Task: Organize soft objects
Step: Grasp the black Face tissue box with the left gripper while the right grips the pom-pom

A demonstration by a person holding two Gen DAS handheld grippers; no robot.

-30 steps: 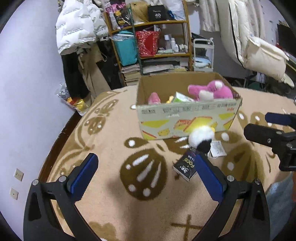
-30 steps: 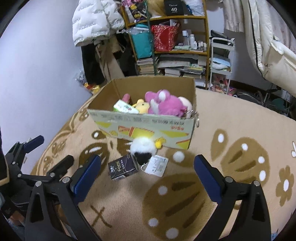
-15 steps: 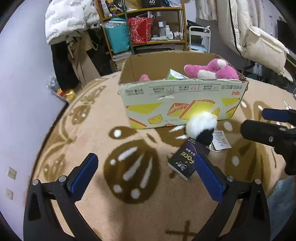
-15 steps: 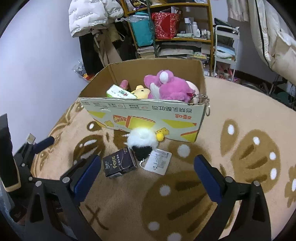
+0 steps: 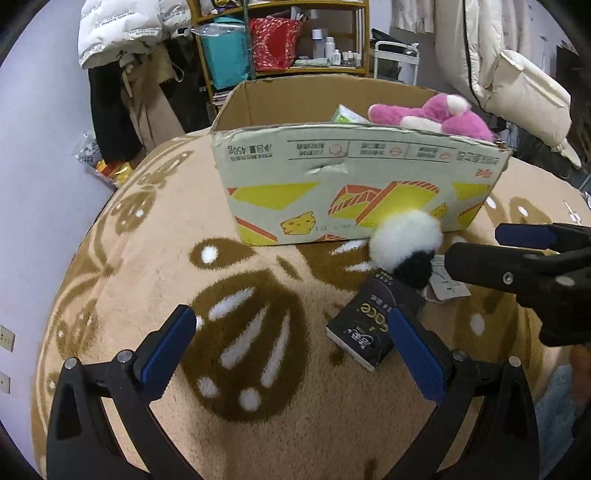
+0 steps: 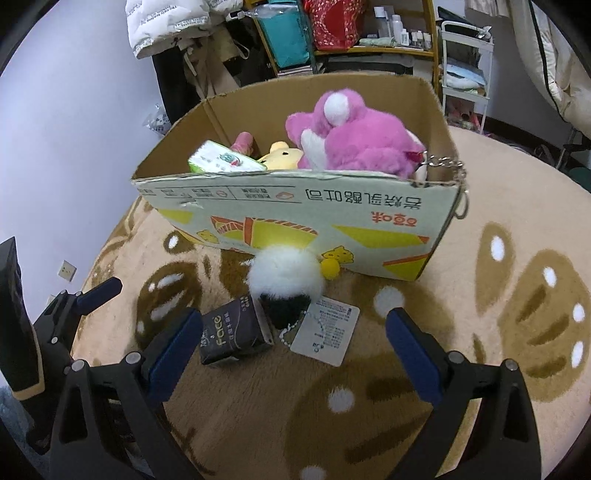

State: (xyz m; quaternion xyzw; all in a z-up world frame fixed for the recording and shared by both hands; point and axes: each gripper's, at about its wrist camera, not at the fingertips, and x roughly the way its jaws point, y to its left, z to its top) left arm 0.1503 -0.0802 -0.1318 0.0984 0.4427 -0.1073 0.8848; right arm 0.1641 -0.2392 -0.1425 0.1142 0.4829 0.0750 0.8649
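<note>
A white-and-black fluffy plush (image 5: 406, 240) (image 6: 284, 277) with a paper tag (image 6: 325, 332) lies on the rug against the front of a cardboard box (image 5: 332, 177) (image 6: 295, 206). A dark tissue pack (image 5: 369, 325) (image 6: 232, 336) lies beside it. Inside the box are a pink plush (image 5: 443, 118) (image 6: 362, 136), a yellow plush (image 6: 280, 155) and a green-white pack (image 6: 218, 162). My left gripper (image 5: 291, 350) is open over bare rug, its right finger next to the dark pack. My right gripper (image 6: 293, 349) hovers short of the fluffy plush; its jaws are closing with nothing pressed between them.
A beige rug with brown patterns (image 5: 240, 332) covers the floor. Behind the box stand a cluttered shelf (image 5: 280, 44), hanging jackets (image 5: 122, 33) and a white cart (image 6: 465, 55). A pale wall (image 5: 37, 147) runs along the left. A cream padded coat (image 5: 524, 92) hangs at the right.
Both grippers have sunk and come closer to the box, so the box, fluffy plush and dark pack look larger. Nothing has been taken hold of.
</note>
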